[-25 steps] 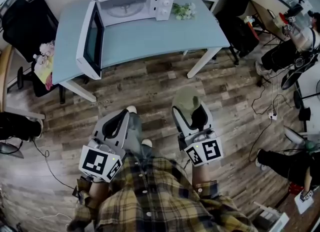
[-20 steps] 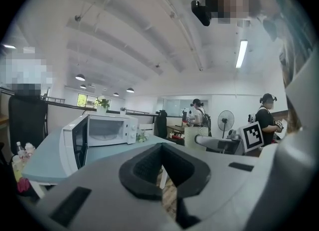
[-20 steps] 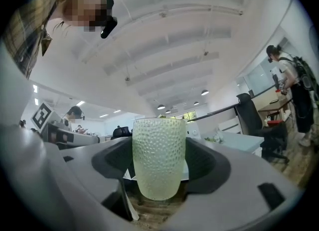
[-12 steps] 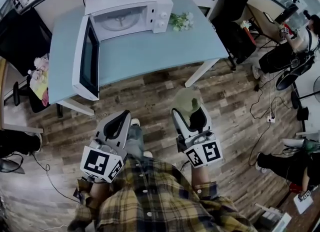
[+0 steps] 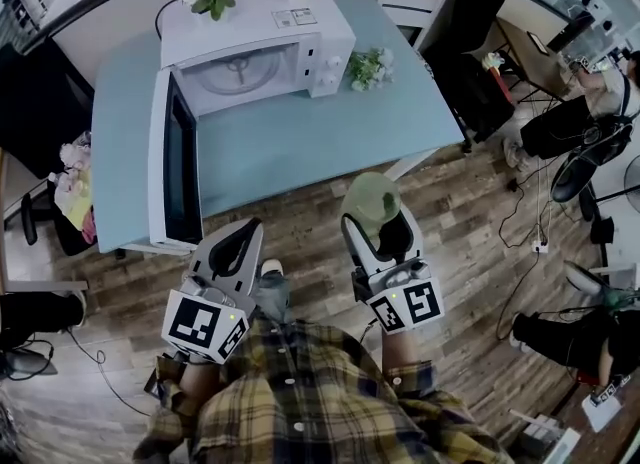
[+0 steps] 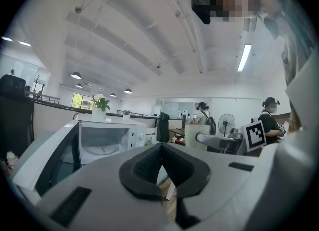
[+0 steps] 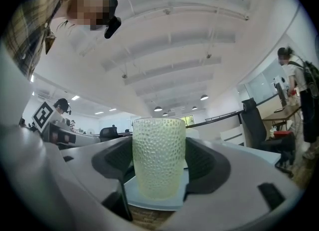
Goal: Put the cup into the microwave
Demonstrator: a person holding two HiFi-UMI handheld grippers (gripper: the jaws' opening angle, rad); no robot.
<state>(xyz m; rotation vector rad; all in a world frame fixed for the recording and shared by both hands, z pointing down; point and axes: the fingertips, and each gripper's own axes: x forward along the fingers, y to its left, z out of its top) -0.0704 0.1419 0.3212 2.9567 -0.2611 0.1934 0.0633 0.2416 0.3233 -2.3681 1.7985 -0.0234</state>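
We held the upright cup [image 5: 371, 199] clamped in our right gripper [image 5: 380, 226], with the open microwave [image 5: 250, 67] far and left of it, nearer our closed, empty left gripper [image 5: 240, 242].

An open-plan office, with people sitting along its edges.
Strip lights [image 6: 244, 58] and round lamps [image 6: 76, 75] are hanging from a high white ceiling, an office chair [image 7: 251, 118] is standing by a desk, cables [image 5: 525, 222] are trailing over the wood floor [image 5: 470, 252], and a microwave [image 5: 255, 37] is sitting on a pale blue table [image 5: 300, 142].
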